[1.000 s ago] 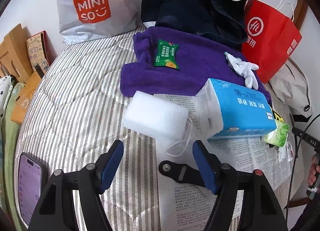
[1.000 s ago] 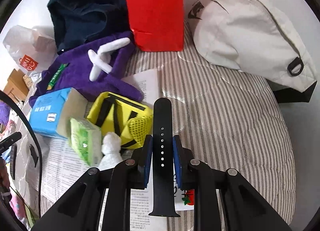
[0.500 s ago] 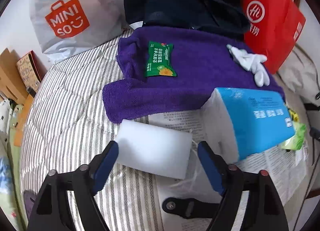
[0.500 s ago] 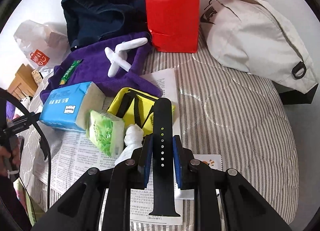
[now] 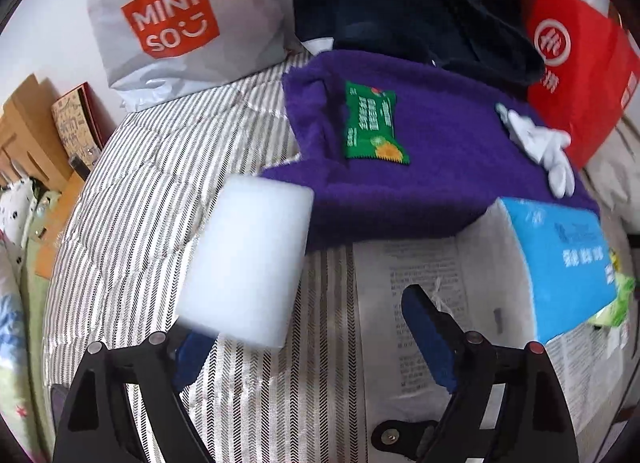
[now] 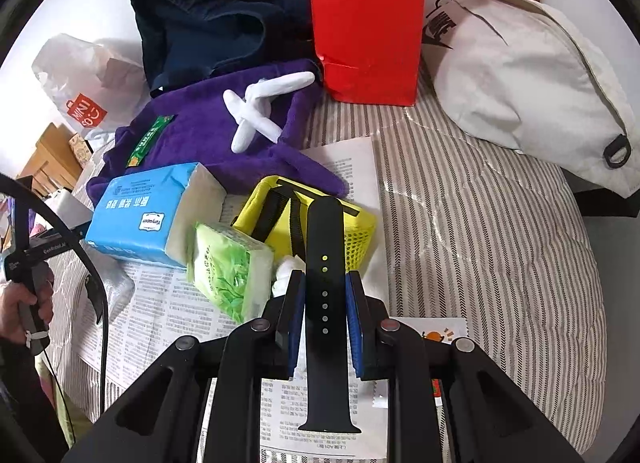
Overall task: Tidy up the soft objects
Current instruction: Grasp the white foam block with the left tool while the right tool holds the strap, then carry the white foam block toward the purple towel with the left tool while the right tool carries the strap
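Note:
My left gripper (image 5: 308, 343) stands open over the striped bedcover (image 5: 160, 183). A white sponge block (image 5: 248, 259) is tipped up against its left finger; the right finger (image 5: 428, 339) touches nothing. Beyond lie a purple towel (image 5: 440, 167) carrying a green packet (image 5: 374, 123) and a white glove (image 5: 540, 143), with a blue tissue pack (image 5: 560, 259) at the right. My right gripper (image 6: 325, 283) is shut on a black watch strap (image 6: 325, 303), above the newspaper (image 6: 168, 303) and a yellow pouch (image 6: 360, 231).
A Miniso bag (image 5: 172, 23), a navy bag (image 5: 400, 3) and a red paper bag (image 5: 580, 63) stand at the back. A cream bag (image 6: 520, 75) lies right. A green tissue pack (image 6: 228, 271) sits by the pouch. Another black strap piece (image 5: 392, 437) lies on the newspaper.
The left gripper's jaws widened and it moved forward toward the towel. The sponge went from lying flat ahead to tipped up at the left finger. The right gripper kept hold of the strap.

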`<state>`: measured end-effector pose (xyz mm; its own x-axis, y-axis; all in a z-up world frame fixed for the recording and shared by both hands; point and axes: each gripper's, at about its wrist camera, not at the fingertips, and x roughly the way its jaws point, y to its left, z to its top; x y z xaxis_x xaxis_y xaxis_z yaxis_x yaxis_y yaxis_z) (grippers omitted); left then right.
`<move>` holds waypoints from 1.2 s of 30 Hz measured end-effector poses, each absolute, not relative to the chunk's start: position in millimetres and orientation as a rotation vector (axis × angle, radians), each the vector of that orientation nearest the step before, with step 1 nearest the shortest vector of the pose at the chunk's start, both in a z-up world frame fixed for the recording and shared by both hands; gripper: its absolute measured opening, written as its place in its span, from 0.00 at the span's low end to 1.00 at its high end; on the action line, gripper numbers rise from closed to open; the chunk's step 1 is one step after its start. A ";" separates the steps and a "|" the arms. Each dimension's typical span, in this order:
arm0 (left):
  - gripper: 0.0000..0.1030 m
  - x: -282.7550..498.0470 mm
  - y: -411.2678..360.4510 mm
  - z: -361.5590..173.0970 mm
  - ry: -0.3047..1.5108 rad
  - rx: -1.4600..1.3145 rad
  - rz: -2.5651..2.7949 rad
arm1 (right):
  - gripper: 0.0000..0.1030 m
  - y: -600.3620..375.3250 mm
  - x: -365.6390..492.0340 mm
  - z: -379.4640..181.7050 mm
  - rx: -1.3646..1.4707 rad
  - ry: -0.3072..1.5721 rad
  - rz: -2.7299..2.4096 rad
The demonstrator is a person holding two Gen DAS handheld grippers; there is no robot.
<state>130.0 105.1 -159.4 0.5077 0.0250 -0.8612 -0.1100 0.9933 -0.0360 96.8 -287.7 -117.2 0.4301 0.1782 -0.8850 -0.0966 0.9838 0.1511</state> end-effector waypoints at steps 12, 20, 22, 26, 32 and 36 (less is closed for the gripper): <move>0.35 125.8 127.3 -146.1 0.991 -0.196 0.114 | 0.19 -283.4 96.3 -122.2 0.076 1.128 0.173; 0.34 122.3 132.1 -135.2 0.966 -0.222 0.114 | 0.20 -278.6 94.6 -117.6 0.073 1.121 0.184; 0.34 118.8 131.9 -129.0 0.955 -0.218 0.111 | 0.19 -278.1 94.8 -112.6 0.081 1.112 0.189; 0.34 113.3 129.6 -113.1 0.928 -0.208 0.098 | 0.19 -273.0 96.4 -101.8 0.074 1.090 0.209; 0.34 111.8 125.2 -93.6 0.898 -0.199 0.075 | 0.19 -262.9 104.7 -88.4 0.077 1.063 0.246; 0.34 115.1 119.5 -85.7 0.890 -0.190 0.055 | 0.19 -255.3 113.0 -80.2 0.072 1.045 0.268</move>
<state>115.1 119.5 -85.7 0.6291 -0.0315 -0.7767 -0.1265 0.9817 -0.1422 113.0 -255.3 -80.2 0.4723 0.2532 -0.8443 -0.1849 0.9650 0.1860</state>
